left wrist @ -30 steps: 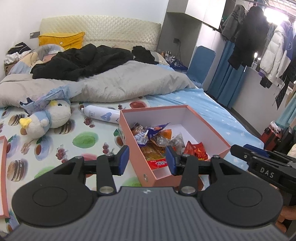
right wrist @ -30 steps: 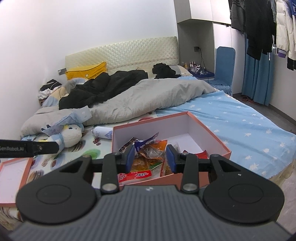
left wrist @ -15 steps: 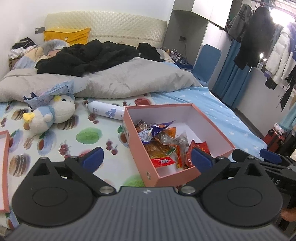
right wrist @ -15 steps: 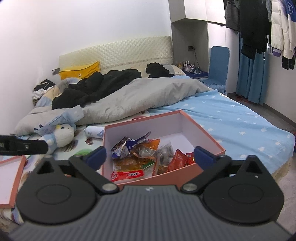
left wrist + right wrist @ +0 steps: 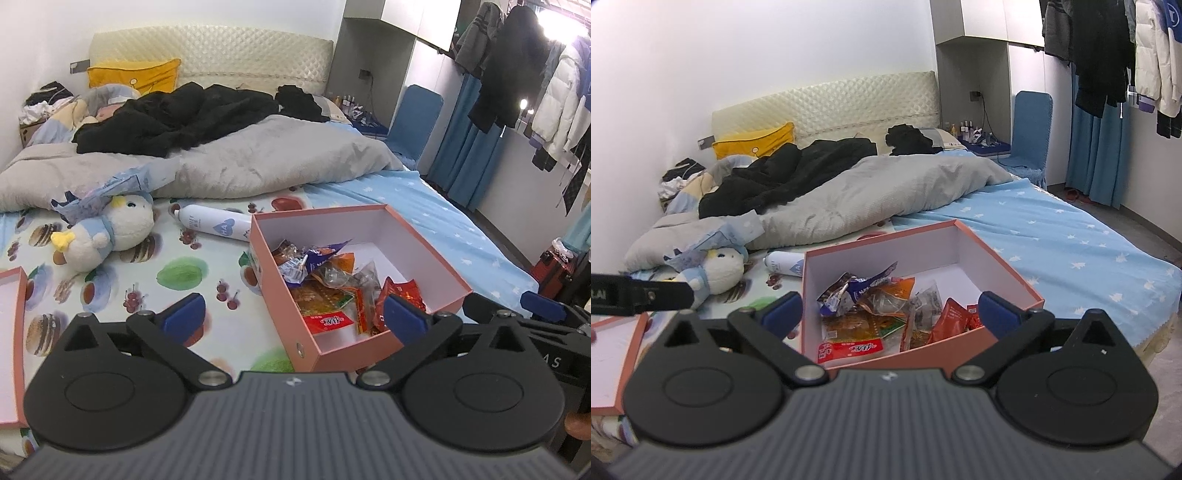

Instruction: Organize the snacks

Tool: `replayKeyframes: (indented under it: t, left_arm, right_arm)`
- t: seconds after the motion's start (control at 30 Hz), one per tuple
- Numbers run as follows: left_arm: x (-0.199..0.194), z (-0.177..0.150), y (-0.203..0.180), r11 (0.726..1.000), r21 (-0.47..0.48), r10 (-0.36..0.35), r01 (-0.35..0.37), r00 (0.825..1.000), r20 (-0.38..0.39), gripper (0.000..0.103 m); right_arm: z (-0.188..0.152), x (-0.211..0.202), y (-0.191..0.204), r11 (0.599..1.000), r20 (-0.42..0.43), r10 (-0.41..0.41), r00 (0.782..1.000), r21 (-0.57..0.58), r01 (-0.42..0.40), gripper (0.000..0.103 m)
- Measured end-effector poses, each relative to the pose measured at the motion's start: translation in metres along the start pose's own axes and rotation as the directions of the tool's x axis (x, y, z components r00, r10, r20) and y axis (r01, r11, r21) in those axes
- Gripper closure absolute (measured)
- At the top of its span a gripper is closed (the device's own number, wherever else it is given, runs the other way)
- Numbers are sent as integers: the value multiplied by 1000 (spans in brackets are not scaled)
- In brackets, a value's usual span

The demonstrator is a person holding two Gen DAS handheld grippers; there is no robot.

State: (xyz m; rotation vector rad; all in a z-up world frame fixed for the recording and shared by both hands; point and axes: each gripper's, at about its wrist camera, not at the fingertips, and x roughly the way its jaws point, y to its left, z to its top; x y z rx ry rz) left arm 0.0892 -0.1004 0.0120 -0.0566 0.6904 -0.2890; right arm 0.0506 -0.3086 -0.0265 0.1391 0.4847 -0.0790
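An open pink box (image 5: 439, 264) (image 5: 997, 258) sits on the bed near its front edge. Several snack packets (image 5: 332, 284) (image 5: 882, 314) lie loose inside it, mostly in its near half. The pink box lid (image 5: 13, 332) (image 5: 613, 354) lies on the bed at the far left. My left gripper (image 5: 293, 319) is open and empty, held just in front of the box's near left corner. My right gripper (image 5: 890, 312) is open and empty, held just in front of the box's near wall. Each gripper shows at the edge of the other's view.
A plush duck (image 5: 107, 232) (image 5: 716, 273) and a white bottle (image 5: 214, 223) (image 5: 785, 264) lie on the printed sheet left of the box. A grey duvet (image 5: 236, 166) and black clothes cover the back. A red suitcase (image 5: 556, 273) stands on the floor at right.
Both grippers opened wide from nearly closed. Both views drew back slightly from the box.
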Motion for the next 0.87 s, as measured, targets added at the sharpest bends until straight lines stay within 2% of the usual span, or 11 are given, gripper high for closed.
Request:
replayKeyframes:
  t: [0.37,0.87]
  left_arm:
    - [-6,2,-1,1000,10,-6,6,1000,20,0]
    - [-20,8,8,1000,-11,27,-26,998,55,0]
  right_arm:
    - [2,-1,1,1000,1,-7,1000,15,7,0]
    - [5,-6,4,1000,11,5,1000,7,-5,0]
